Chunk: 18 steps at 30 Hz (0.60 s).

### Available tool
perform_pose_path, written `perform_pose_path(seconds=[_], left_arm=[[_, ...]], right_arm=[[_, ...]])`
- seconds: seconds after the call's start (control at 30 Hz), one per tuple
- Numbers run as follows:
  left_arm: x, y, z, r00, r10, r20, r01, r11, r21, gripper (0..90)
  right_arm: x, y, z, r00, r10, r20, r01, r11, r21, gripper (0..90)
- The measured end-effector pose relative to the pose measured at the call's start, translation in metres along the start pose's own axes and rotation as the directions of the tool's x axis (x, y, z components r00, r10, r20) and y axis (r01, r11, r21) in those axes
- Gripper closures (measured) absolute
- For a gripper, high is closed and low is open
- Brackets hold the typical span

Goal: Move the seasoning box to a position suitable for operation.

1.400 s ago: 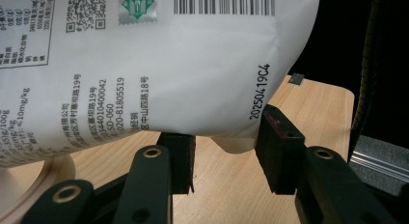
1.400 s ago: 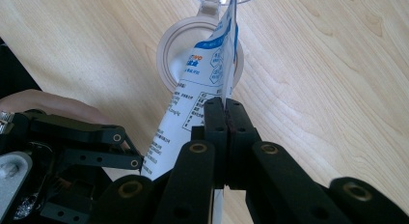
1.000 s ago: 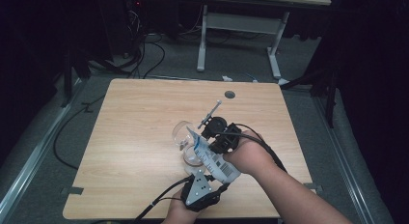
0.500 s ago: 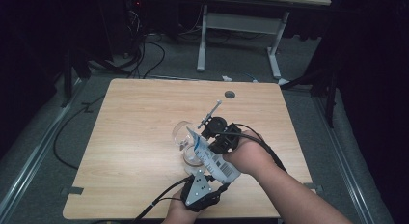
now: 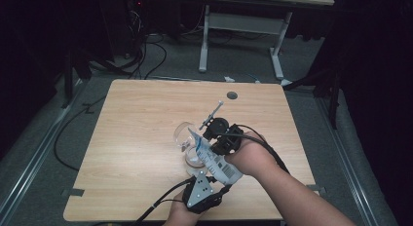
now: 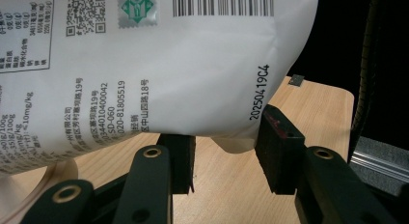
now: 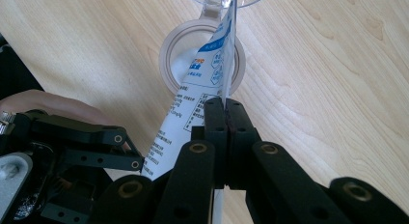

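Observation:
A white printed pouch point(image 5: 214, 160) hangs tilted over the table, its top corner pointing at a clear glass vessel point(image 5: 184, 135). My right gripper point(image 5: 205, 138) is shut on the pouch's thin upper edge point(image 7: 212, 64), jaws together point(image 7: 225, 105), above a round clear ring point(image 7: 169, 55) of the glass. My left gripper point(image 5: 213, 176), with its grey plate, comes in from the table's near edge. Its jaws point(image 6: 224, 147) stand partly apart and clasp the bulging bottom of the pouch point(image 6: 169, 64), barcode side facing the camera.
The wooden table point(image 5: 136, 119) has a small round grommet point(image 5: 232, 95) near its far edge. Cables point(image 5: 141, 55) lie on the dark floor at the back left, and another table's white legs point(image 5: 204, 41) stand behind. A black cable point(image 5: 272, 153) trails over the right hand.

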State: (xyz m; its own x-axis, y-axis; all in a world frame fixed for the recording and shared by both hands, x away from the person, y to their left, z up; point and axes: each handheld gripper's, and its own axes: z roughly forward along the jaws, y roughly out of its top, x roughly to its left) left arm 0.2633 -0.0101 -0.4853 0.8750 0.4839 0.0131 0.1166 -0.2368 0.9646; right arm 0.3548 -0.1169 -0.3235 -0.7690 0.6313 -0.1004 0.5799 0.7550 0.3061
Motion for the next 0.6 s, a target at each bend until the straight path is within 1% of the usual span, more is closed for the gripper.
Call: perform_pose_path(seconds=[0.6], left_arm=[[0.0001, 0.0003, 0.0001, 1.0, -0.005, 0.001, 0.005, 1.0, -0.001, 61.4]], right_arm=[[0.0002, 0.001, 0.001, 1.0, -0.008, 0.005, 0.008, 1.0, 0.003, 90.0]])
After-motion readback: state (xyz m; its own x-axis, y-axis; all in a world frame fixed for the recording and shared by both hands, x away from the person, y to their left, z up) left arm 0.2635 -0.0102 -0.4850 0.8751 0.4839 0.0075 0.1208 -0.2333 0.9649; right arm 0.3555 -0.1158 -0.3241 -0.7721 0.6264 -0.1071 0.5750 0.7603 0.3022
